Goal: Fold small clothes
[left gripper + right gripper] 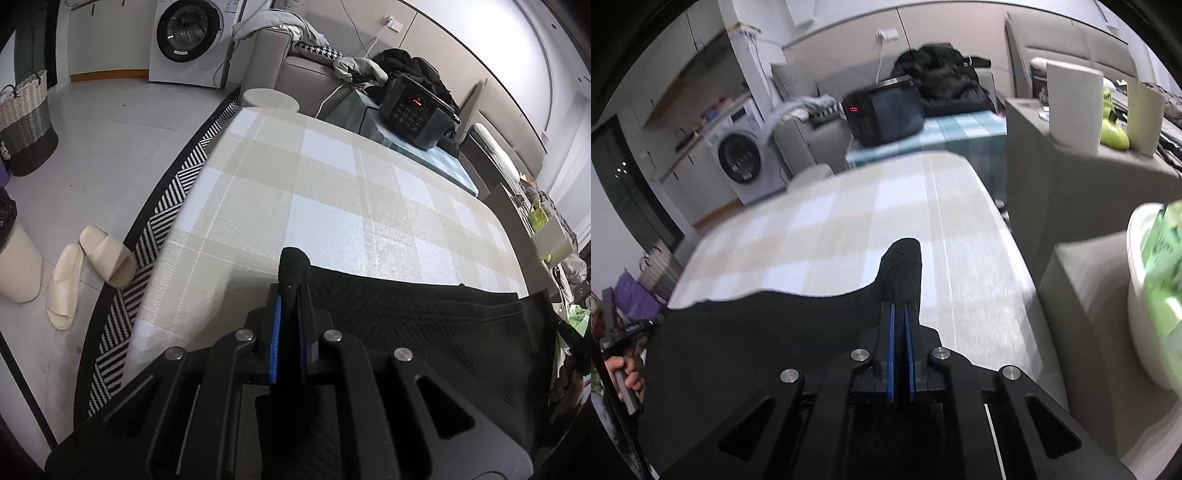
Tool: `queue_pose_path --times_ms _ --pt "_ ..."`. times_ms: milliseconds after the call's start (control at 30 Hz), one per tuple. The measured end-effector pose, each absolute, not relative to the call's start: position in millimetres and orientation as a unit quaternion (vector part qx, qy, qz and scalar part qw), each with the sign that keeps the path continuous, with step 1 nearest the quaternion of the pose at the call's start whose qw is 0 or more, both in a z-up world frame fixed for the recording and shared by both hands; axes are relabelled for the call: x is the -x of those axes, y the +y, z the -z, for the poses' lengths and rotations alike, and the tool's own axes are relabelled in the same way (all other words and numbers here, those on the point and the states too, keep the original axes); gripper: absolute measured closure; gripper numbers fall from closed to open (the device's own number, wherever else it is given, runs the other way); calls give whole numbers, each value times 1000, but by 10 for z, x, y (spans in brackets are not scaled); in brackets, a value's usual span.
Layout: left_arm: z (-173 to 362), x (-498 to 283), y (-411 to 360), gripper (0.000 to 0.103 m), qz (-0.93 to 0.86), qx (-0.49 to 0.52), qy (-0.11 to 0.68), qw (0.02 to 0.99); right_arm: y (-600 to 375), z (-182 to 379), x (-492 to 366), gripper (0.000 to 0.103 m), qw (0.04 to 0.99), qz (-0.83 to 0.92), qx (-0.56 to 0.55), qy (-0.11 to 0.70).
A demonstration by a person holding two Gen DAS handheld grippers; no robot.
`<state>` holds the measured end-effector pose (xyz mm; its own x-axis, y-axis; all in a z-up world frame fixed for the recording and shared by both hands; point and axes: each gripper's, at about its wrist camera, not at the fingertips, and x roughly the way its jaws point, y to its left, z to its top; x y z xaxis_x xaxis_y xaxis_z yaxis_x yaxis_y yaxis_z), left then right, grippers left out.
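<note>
A small black knitted garment (424, 325) hangs stretched between my two grippers above the near end of a checked beige and white tablecloth (332, 192). My left gripper (291, 291) is shut on the garment's left corner, which pokes up past the blue pads. My right gripper (900, 308) is shut on the other corner of the garment (757, 332), which sticks up past its fingertips. The cloth sags between the two corners. The right wrist view is motion-blurred.
A black cooker (417, 110) stands on a teal cloth at the table's far end. Slippers (92, 266) and a woven basket (26, 122) are on the floor at left. A white bowl with green packets (1156, 295) and a grey shelf (1071, 155) are at right.
</note>
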<state>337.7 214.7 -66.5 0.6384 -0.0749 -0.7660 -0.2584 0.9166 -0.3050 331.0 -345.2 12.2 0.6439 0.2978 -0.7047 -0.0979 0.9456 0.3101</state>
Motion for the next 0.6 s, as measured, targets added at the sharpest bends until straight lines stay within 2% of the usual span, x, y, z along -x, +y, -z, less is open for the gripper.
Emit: queue_pose_path --times_ms 133,233,300,333,400,467,500,567,600 --pt "752 -3423 2133 98 -67 188 442 875 -3446 47 -3469 98 887 -82 -115 440" --pt "786 -3436 2100 90 -83 171 456 870 -3425 247 -3560 95 870 -57 -108 478" --pt "729 -3405 2081 78 -103 152 454 872 -3421 240 -3523 91 869 -63 -114 478" --pt "696 -3380 2079 68 -110 147 451 873 -3419 202 -3483 85 871 -66 -115 473" --pt "599 -3295 2090 59 -113 150 439 879 -3409 82 -3369 75 879 -71 -117 456" --pt "512 -3203 2079 44 -114 146 432 883 -3378 -27 -3226 68 885 -81 -115 445" --pt "448 -3126 2058 39 -119 139 426 886 -3357 -83 -3147 59 886 -90 -114 441" --pt "343 -2962 2007 19 -121 130 412 894 -3307 -176 -2995 55 889 -103 -110 432" --pt "293 -2891 1976 17 -118 130 408 896 -3269 -219 -2914 53 891 -108 -105 429"
